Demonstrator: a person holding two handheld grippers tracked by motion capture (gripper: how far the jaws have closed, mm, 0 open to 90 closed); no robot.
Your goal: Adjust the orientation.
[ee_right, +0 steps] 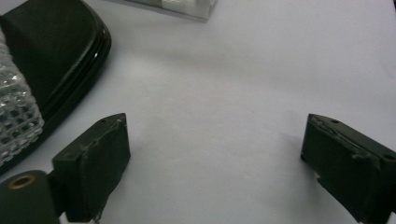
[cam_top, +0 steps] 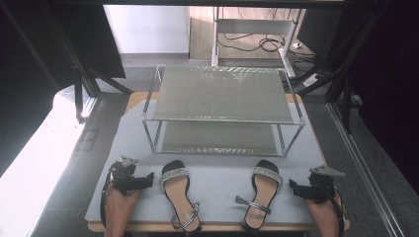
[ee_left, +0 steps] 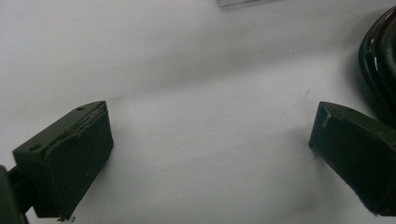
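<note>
Two black sandals with rhinestone toe straps lie on the grey mat [cam_top: 217,185], toes toward the rack. The left sandal [cam_top: 179,190] is just right of my left gripper [cam_top: 149,177], which rests low on the mat. The right sandal [cam_top: 262,190] is just left of my right gripper [cam_top: 293,186]. In the left gripper view the left gripper [ee_left: 210,116] stands open over bare mat, the sandal's edge [ee_left: 380,60] at the right. In the right gripper view the right gripper [ee_right: 215,123] is open too, with the sandal's toe [ee_right: 51,46] and its glittering strap [ee_right: 14,116] at the left.
A two-shelf metal shoe rack [cam_top: 222,94] stands behind the sandals in the middle of the table, both shelves bare. Its foot [ee_right: 187,7] shows at the top of the right gripper view. Dark frame posts [cam_top: 79,94] flank the table. The mat's front edge [cam_top: 217,222] lies near the person's hands.
</note>
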